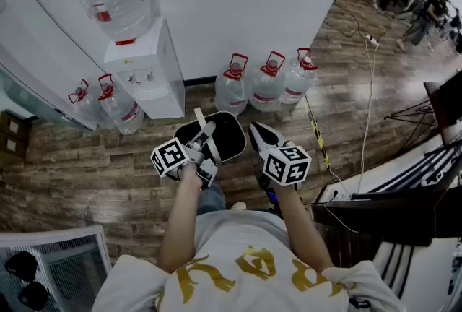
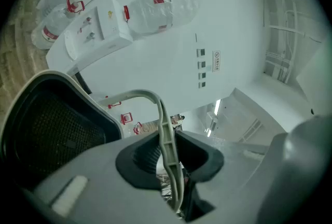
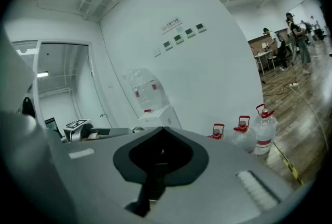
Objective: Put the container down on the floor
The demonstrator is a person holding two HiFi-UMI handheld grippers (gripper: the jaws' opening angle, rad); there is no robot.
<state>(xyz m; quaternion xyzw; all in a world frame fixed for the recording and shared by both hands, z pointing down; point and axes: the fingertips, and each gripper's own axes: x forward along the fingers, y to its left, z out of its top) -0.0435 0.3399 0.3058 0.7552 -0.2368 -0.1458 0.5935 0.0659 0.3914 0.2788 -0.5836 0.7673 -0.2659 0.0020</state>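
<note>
A black container [image 1: 225,137] with a pale bail handle [image 1: 205,131] hangs above the wood floor in front of me. My left gripper [image 1: 206,136] is shut on that handle. In the left gripper view the handle [image 2: 165,135] runs between the jaws and the container's dark mesh wall [image 2: 49,127] fills the lower left. My right gripper [image 1: 261,134] is just right of the container, apart from it; its jaws are shut with nothing between them [image 3: 162,154].
A white water dispenser [image 1: 148,68] with a bottle on top stands at the wall. Three water jugs [image 1: 268,83] line the wall ahead, two more [image 1: 108,102] to the left. A white cable [image 1: 369,97] and striped tape [image 1: 316,133] lie right; a desk [image 1: 404,191] edges in.
</note>
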